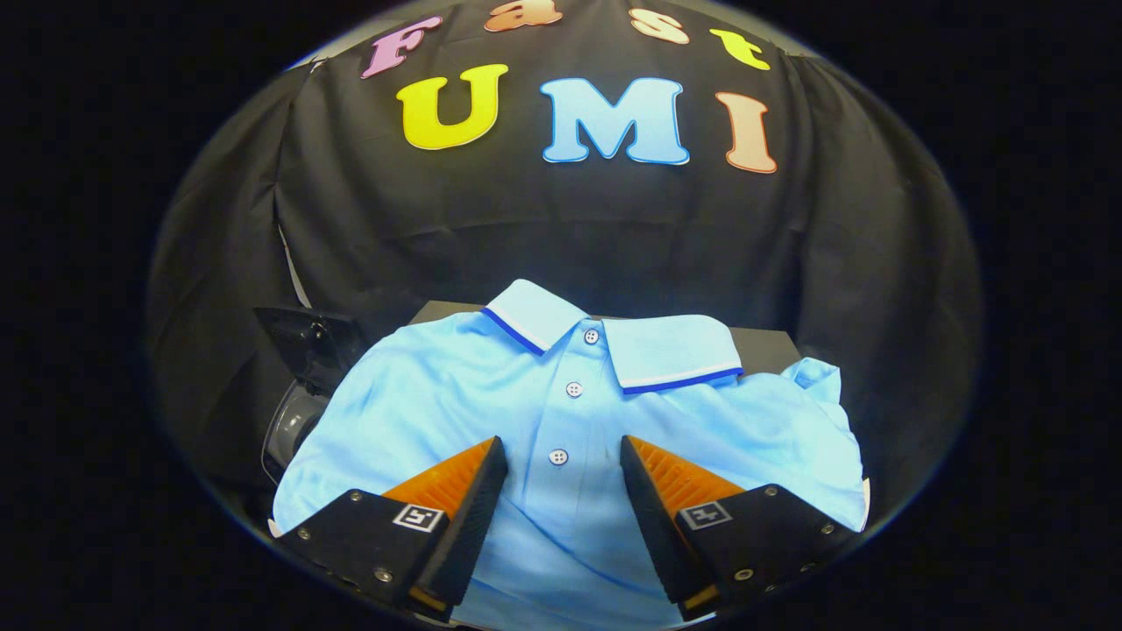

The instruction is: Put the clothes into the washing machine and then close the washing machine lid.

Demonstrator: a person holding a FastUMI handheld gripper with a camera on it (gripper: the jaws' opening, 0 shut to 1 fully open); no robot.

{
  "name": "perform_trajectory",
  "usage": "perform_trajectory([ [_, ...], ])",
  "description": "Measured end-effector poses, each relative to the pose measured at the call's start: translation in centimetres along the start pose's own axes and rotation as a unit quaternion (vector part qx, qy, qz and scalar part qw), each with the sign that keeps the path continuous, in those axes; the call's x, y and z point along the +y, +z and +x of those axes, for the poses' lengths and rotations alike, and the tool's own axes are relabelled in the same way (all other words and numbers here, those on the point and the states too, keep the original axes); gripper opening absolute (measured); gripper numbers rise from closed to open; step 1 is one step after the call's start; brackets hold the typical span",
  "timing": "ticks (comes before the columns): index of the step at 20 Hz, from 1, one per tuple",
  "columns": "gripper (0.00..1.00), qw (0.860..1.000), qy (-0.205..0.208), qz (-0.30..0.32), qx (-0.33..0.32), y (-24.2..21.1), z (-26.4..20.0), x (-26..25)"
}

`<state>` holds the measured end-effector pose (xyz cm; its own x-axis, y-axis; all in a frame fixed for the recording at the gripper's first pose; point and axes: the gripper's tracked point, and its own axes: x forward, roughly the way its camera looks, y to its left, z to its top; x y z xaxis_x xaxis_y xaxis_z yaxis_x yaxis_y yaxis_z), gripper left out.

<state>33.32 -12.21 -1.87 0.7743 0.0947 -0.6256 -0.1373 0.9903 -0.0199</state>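
A light blue polo shirt (578,412) with a white-and-blue trimmed collar and white buttons lies spread flat on a dark surface (763,346). My gripper (563,451) hovers over its lower front, open, with the button placket running between the two fingers. Nothing is pinched between them. To the left of the shirt, partly hidden by its sleeve, sits a grey round-bodied washing machine (294,425) with its dark lid (302,337) standing raised.
Black cloth walls close the booth behind and on both sides. The shirt's right sleeve (824,377) bunches up near the dark surface's right edge.
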Motion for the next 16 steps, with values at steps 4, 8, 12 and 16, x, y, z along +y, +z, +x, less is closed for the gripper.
perform_trajectory([
  [4,0.39,1.0,0.015,-0.007,-0.011,0.0,0.2,0.5],
  [8,0.09,0.999,0.027,0.001,-0.02,0.3,-0.2,0.4],
  [12,0.0,0.998,0.047,0.034,-0.035,0.6,-0.5,0.6],
  [16,0.0,0.994,0.065,0.069,-0.055,2.1,-1.7,0.9],
])
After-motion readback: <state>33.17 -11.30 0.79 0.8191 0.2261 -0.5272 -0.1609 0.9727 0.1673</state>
